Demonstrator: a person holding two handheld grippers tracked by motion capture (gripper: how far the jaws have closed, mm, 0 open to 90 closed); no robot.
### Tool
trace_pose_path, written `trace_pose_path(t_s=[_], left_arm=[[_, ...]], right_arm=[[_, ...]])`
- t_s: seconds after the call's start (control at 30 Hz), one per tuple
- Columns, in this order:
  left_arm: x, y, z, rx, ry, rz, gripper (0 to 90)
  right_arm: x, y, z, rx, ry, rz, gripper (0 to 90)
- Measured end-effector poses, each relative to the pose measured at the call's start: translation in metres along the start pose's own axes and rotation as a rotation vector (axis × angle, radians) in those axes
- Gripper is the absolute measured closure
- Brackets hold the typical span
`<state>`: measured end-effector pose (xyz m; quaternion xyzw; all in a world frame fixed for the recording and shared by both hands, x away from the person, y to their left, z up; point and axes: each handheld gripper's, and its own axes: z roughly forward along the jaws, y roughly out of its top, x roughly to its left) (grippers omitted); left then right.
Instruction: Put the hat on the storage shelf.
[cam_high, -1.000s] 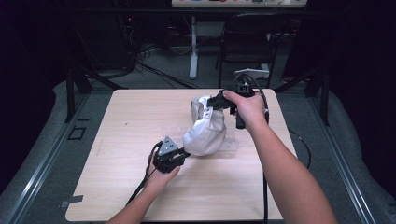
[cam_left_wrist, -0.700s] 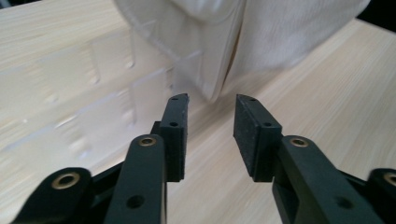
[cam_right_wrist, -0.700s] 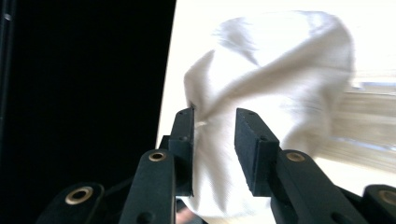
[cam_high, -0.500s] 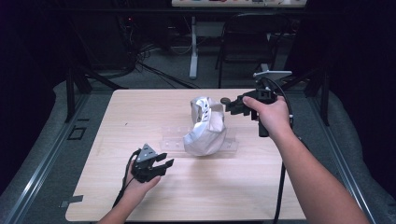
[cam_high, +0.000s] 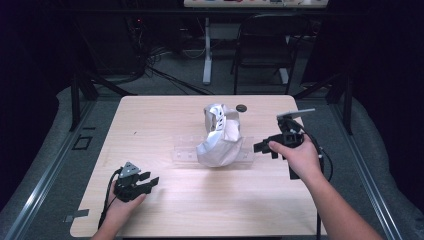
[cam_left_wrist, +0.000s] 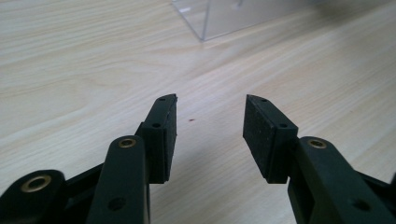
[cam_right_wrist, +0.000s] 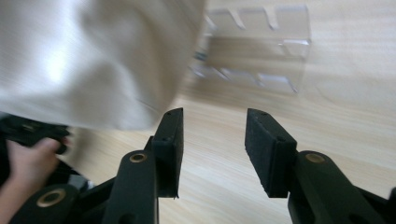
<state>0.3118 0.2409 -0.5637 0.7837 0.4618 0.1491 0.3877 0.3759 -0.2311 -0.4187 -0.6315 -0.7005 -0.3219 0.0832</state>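
**Both grippers off the white bundle**

On the worktop (cam_high: 165, 125), the white bundle (cam_high: 220, 142) sits mid-table on a clear acrylic stand (cam_high: 187, 152), hiding its middle; what the bundle is stays unclear. The right gripper (cam_high: 264, 148), blurred in its own view, has drawn back rightward. The left gripper (cam_high: 146, 183) has retreated to the near-left corner. Both pairs of fingers have just been opening, nothing between them.

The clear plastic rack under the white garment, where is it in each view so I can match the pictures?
High view: the clear plastic rack lies at table centre, under the white garment.
Left gripper view: one corner at the top edge, above the open tongs.
Right gripper view: upper right, right of the garment.
Shared landmark: the wooden table.
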Motion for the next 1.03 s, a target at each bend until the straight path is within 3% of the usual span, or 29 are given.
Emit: trace_pose_path(t_s=[0.1,0.27,0.5,0.57,0.63,0.67,0.7,0.73,0.8,0.83,0.9,0.93,1.03], left_arm=[[0.004,-0.001,0.001,-0.017,-0.004,-0.034,54.1],[0.003,-0.001,0.006,-0.007,0.008,-0.018,53.9],[0.000,-0.001,0.009,-0.019,0.009,-0.005,53.7],[-0.001,-0.001,0.008,-0.026,0.005,-0.002,53.7],[-0.001,-0.001,0.009,-0.031,0.005,-0.003,53.7],[-0.001,-0.001,0.009,-0.026,0.002,-0.001,53.7],[-0.002,-0.001,0.009,-0.027,0.005,-0.002,53.6],[-0.003,0.000,0.010,-0.026,-0.002,0.003,53.6],[-0.004,0.000,0.010,-0.030,0.000,0.004,53.4],[-0.005,0.000,0.010,-0.030,-0.004,0.005,53.4],[-0.007,0.000,0.011,-0.029,-0.010,0.014,53.4],[-0.008,0.000,0.012,-0.032,-0.012,0.020,53.3],[-0.011,0.001,0.015,-0.028,-0.024,0.028,53.9]], right_arm=[[-0.015,-0.018,0.014,-0.001,-0.030,-0.030,55.2],[-0.033,-0.048,0.032,-0.065,-0.022,-0.047,53.9],[-0.047,-0.076,0.051,-0.078,-0.033,-0.070,52.3],[-0.052,-0.089,0.057,-0.111,-0.026,-0.082,52.0],[-0.053,-0.102,0.061,-0.149,-0.058,-0.097,52.1],[-0.054,-0.108,0.065,-0.190,-0.050,-0.096,52.1],[-0.055,-0.113,0.063,-0.185,-0.086,-0.131,52.1],[-0.057,-0.124,0.065,-0.229,-0.114,-0.151,51.6],[-0.060,-0.132,0.070,-0.300,-0.126,-0.158,50.9],[-0.060,-0.132,0.070,-0.300,-0.126,-0.158,50.9],[-0.072,-0.139,0.067,-0.311,-0.222,-0.232,47.8],[-0.073,-0.142,0.071,-0.364,-0.203,-0.219,45.9],[-0.084,-0.148,0.069,-0.429,-0.341,-0.296,43.2]])
